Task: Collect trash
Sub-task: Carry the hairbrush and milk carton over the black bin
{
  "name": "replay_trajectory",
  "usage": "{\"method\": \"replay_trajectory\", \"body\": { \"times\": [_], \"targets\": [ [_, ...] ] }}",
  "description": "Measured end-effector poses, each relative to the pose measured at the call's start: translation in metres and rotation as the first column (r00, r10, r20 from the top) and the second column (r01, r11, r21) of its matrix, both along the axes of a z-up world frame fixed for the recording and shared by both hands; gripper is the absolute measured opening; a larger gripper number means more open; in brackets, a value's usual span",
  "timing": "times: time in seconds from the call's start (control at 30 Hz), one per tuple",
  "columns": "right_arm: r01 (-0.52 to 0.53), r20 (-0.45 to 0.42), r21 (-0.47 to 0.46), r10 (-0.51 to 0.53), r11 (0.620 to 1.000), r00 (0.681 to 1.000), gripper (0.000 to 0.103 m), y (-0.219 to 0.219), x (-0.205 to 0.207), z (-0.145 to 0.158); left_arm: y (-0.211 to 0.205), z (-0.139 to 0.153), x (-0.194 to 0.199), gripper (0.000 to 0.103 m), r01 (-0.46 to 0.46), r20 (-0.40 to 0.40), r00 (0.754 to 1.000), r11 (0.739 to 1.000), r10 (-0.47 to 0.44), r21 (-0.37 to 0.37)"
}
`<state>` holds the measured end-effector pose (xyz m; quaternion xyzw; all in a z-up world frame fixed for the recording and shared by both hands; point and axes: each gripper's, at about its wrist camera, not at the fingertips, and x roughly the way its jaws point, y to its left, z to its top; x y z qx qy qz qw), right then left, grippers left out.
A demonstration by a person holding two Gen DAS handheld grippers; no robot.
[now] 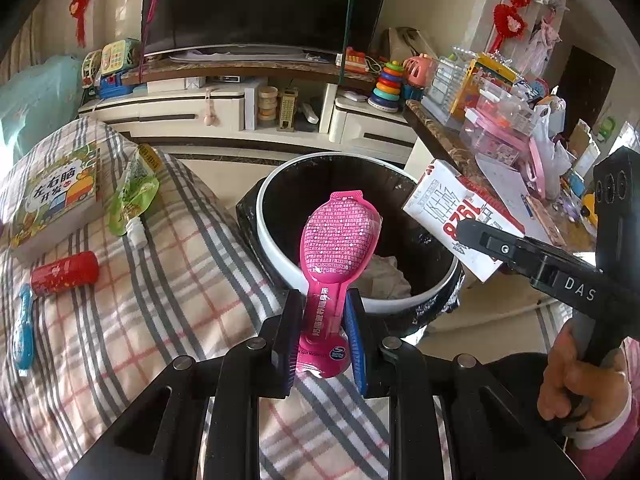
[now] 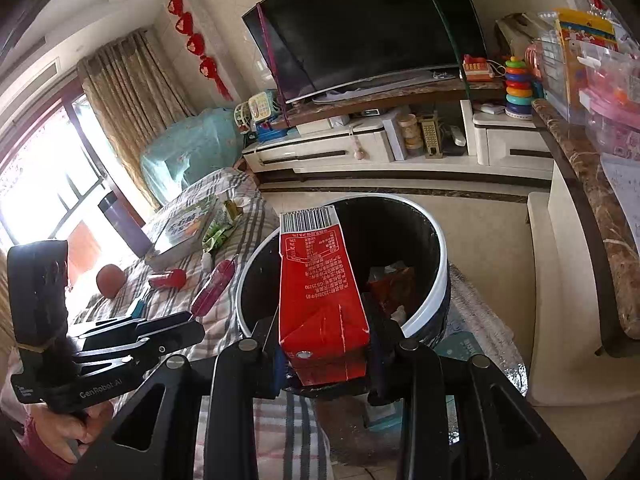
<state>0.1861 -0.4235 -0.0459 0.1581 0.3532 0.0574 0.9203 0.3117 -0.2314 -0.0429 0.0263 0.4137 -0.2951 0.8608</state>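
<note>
Left gripper (image 1: 324, 332): fingers nearly closed, clamped on neck of pink wrapper (image 1: 340, 236), held over rim of bin (image 1: 280, 248), frame centre.
Right gripper (image 2: 326, 344): fingers part-closed on red carton (image 2: 320, 292), held above bin opening; carton base partly hidden by fingers.
Bin contents: crumpled trash seen at bottom, hard to make out.
Green pouch (image 1: 134, 196): lying on checked bed cover (image 1: 168, 288), mid-left.
Person's hand (image 1: 576, 384): cut off at lower right.

"DAS" marks the right tool (image 1: 472, 236), "GenRobot.AI" the left tool (image 2: 188, 322), "SPIN" the pink packet (image 1: 338, 236).
</note>
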Motion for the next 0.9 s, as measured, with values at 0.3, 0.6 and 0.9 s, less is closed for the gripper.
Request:
{"method": "replay_trajectory", "body": {
  "times": [0.3, 0.6, 0.9],
  "targets": [
    [-0.002, -0.015, -0.011, 0.002, 1.0, 1.0, 0.032, -0.004, 0.011, -0.004, -0.012, 0.0, 0.01, 0.02, 0.005, -0.001, 1.0, 1.0, -0.005, 0.009],
    [0.0, -0.048, -0.022, -0.001, 1.0, 0.999, 0.032, -0.006, 0.023, -0.008, -0.021, -0.002, 0.024, 0.02, 0.013, -0.006, 1.0, 0.999, -0.013, 0.03],
    [-0.007, -0.06, -0.033, 0.005, 0.999, 0.998, 0.032, -0.007, 0.032, -0.008, -0.031, -0.004, 0.037, 0.02, 0.025, -0.013, 1.0, 0.999, -0.024, 0.049]
  ]
}}
